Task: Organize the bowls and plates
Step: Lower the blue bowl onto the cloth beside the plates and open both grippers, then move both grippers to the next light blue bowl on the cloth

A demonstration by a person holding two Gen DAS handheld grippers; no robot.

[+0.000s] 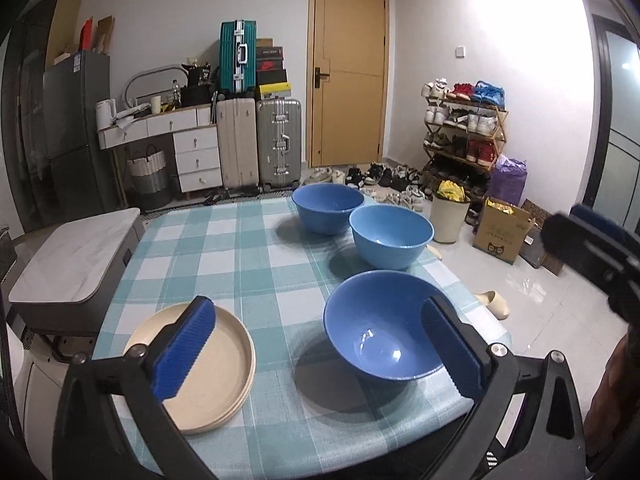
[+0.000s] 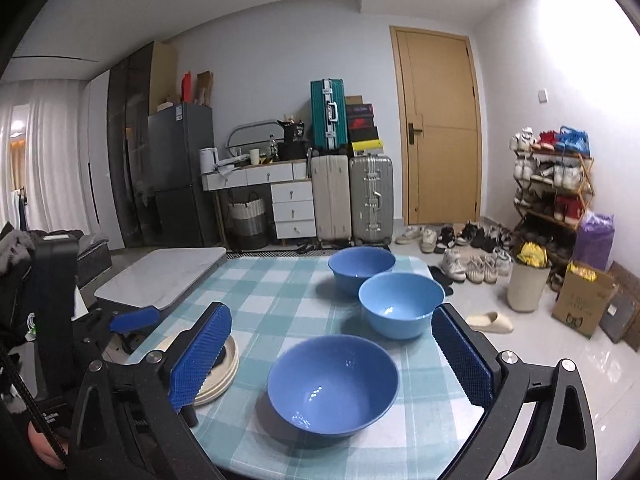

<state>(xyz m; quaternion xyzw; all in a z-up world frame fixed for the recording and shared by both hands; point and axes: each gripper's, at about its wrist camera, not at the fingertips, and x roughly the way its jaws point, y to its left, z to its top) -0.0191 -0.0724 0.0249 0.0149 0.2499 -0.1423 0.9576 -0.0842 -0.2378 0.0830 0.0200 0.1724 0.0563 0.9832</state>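
Observation:
Three blue bowls stand in a row on the checked tablecloth (image 1: 240, 248): a near bowl (image 1: 376, 336) (image 2: 332, 384), a lighter middle bowl (image 1: 390, 236) (image 2: 400, 304) and a far bowl (image 1: 328, 206) (image 2: 360, 268). A stack of beige plates (image 1: 232, 360) (image 2: 218, 382) lies at the near left. My left gripper (image 1: 318, 348) is open wide over the near table edge, one finger above the plates and the other beside the near bowl. My right gripper (image 2: 332, 360) is open wide too, with the near bowl low between its fingers and untouched. Neither holds anything.
A marble-topped side table (image 1: 72, 264) adjoins the left edge. On the floor to the right are a bin (image 1: 450, 216), a cardboard box (image 1: 502, 232), a slipper (image 1: 494, 302) and a shoe rack (image 1: 464, 132). Suitcases and a door stand at the back wall.

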